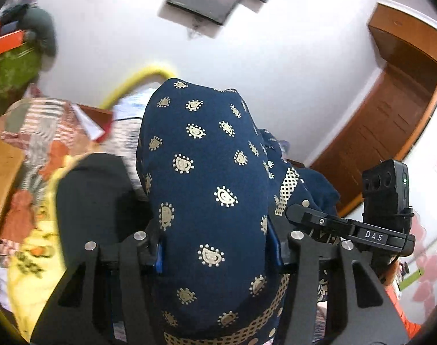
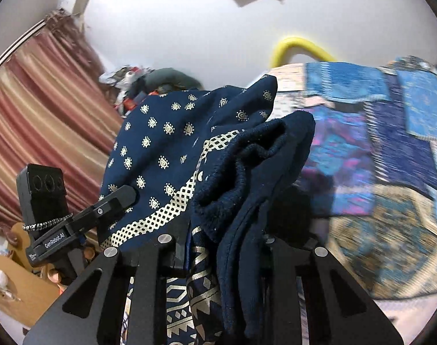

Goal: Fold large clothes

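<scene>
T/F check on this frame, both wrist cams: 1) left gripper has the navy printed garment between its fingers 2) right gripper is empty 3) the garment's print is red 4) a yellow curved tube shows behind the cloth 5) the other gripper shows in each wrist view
1) True. The left gripper is clamped on the navy printed garment, which bulges up between its fingers.
2) False. The right gripper is shut on bunched navy fabric of the same garment.
3) False. The print is gold paisley motifs with a gold lattice border.
4) True. The yellow curved tube arcs against the white wall.
5) True. The right gripper shows in the left wrist view and the left gripper in the right wrist view.
</scene>
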`<action>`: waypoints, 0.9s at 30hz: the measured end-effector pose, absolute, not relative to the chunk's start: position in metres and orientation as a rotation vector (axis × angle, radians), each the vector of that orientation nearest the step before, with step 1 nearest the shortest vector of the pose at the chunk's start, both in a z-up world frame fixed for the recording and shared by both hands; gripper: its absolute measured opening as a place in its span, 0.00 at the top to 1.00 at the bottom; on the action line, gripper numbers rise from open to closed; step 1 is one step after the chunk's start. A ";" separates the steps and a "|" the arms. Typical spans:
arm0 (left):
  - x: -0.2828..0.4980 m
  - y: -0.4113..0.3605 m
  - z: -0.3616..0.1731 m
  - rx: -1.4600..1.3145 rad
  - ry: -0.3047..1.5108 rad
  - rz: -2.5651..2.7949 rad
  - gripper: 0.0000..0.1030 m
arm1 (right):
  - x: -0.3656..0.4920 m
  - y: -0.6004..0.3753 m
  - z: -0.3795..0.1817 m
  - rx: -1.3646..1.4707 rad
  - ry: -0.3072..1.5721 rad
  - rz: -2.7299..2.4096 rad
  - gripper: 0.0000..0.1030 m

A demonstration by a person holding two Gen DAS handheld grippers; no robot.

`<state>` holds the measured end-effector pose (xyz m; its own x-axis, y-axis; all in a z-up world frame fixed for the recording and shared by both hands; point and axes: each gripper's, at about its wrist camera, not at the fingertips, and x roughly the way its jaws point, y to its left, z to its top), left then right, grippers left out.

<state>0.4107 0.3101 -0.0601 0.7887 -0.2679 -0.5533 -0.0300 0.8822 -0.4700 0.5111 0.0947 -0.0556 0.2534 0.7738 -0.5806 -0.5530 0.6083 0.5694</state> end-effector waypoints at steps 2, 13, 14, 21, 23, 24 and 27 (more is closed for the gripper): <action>0.412 0.336 -0.076 -0.499 0.675 -0.087 0.49 | 0.512 0.121 -0.068 0.240 0.962 0.929 0.78; 0.421 0.402 -0.188 -0.527 0.842 0.015 0.41 | 0.539 0.201 -0.174 0.076 1.167 0.849 0.68; 0.420 0.402 -0.192 -0.524 0.846 0.009 0.40 | 0.539 0.201 -0.179 0.067 1.176 0.840 0.61; 0.406 0.382 -0.180 -0.440 0.836 0.090 0.36 | 0.537 0.169 -0.174 0.109 1.241 0.731 0.29; 0.400 0.373 -0.171 -0.394 0.840 0.131 0.36 | 0.530 0.158 -0.157 0.061 1.203 0.693 0.29; 0.399 0.372 -0.168 -0.376 0.841 0.147 0.36 | 0.524 0.154 -0.149 0.038 1.179 0.678 0.29; 0.381 0.359 -0.143 -0.306 0.817 0.179 0.36 | 0.511 0.140 -0.117 0.012 1.087 0.671 0.29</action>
<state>0.3815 0.3594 -0.1435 0.6725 0.0392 -0.7391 -0.2734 0.9411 -0.1988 0.5110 0.1399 -0.1172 0.2890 0.5086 -0.8110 -0.4974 0.8036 0.3267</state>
